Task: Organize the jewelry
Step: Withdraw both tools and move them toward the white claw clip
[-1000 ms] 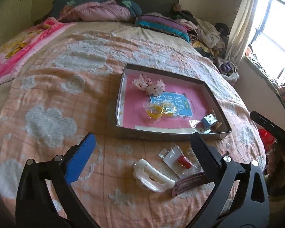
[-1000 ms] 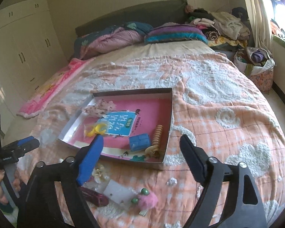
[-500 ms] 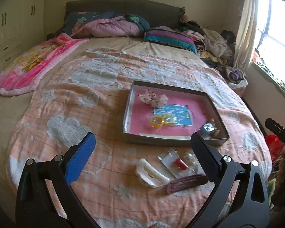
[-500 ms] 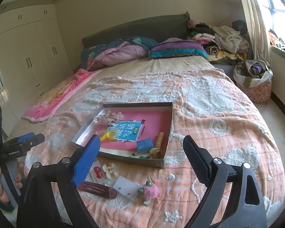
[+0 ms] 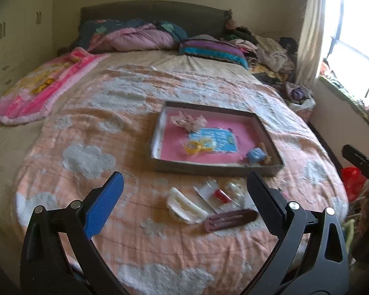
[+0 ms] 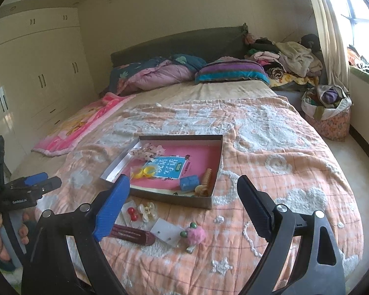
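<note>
Hovering over the bed, left gripper (image 5: 183,196) and right gripper (image 6: 183,205) had jaws spread, empty. Loose maroon oblong hair clip (image 6: 132,236), red bead earrings (image 6: 132,214) and pink pompom (image 6: 196,236) lay before the shallow grey cardboard tray (image 6: 160,196); soft quilt risked slipped pinches.

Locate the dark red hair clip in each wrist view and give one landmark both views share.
Left wrist: the hair clip lies on the bedspread at lower centre-right, in front of the tray, beside the white clip.
Right wrist: the hair clip lies lower left of centre, just right of the blue finger pad, in front of the tray.
Shared landmark: the tray, with the small blue box in its near corner.
</note>
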